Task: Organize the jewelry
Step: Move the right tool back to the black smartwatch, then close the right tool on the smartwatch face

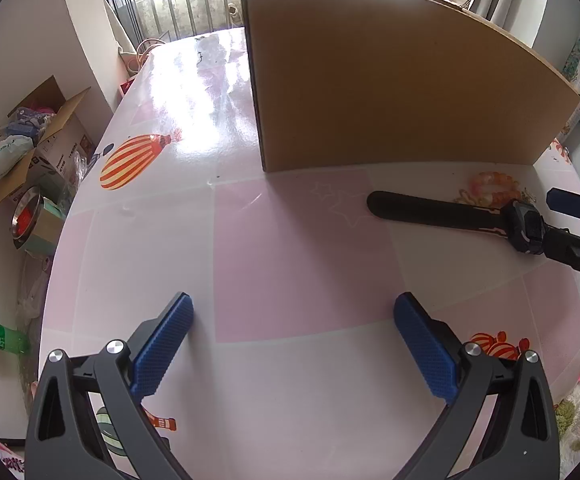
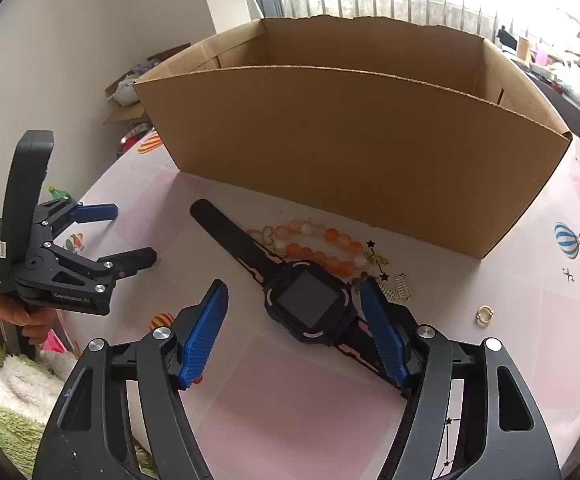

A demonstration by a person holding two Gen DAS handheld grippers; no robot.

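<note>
Glossy pink balloon-print table, cardboard box at upper centre, bright window behind. Left gripper gapes empty; right gripper straddles the watch, pads apart from it.

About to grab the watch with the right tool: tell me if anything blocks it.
Nothing visible blocks it. The watch lies flat between the right tool's open jaws; the bead bracelet lies just behind it, out of the path.

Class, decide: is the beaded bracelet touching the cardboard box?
Apart. The right wrist view shows a strip of bare tablecloth between the beaded bracelet and the near wall of the cardboard box.
</note>
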